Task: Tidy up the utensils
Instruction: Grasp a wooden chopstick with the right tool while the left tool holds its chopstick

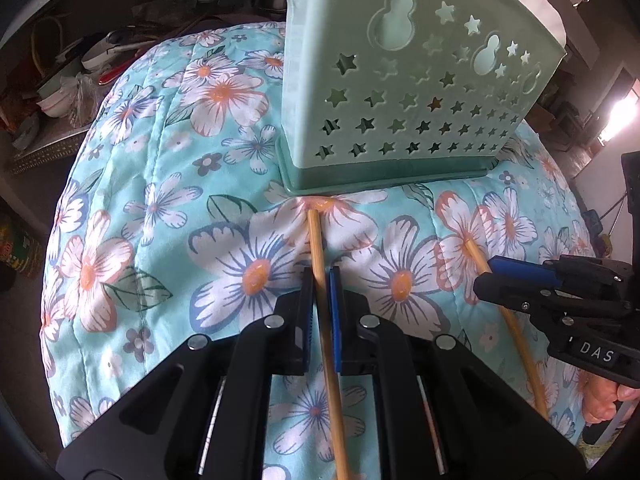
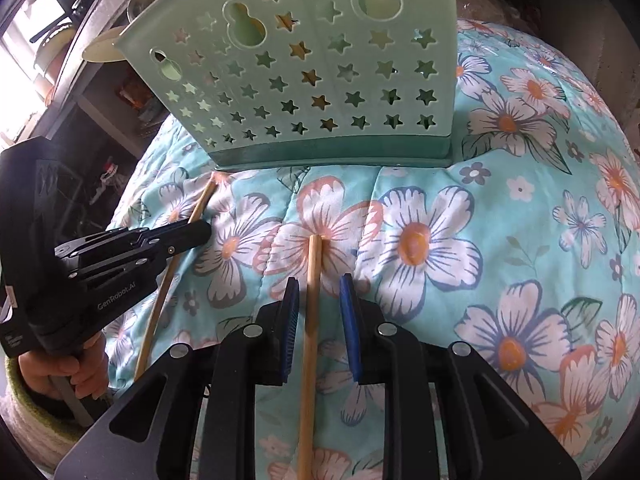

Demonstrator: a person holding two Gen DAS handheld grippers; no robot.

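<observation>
A: Surface? 
B: Floral quilt (image 1: 160, 200), green star-cut utensil holder (image 1: 400, 92) standing at far edge.

A: Left side? 
B: Left gripper (image 1: 321, 276) pinched tight on left chopstick (image 1: 316, 240), tip just short of holder base.

A: Right side? 
B: Right gripper (image 2: 319, 284) fingers apart, straddled right chopstick (image 2: 312, 300) lying flat on quilt, not touching it.

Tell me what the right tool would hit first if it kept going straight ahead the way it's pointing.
Probably the green star-cutout holder. The right tool straddles a chopstick that points at the holder's base, with only the floral cloth between. Depth is unclear.
</observation>
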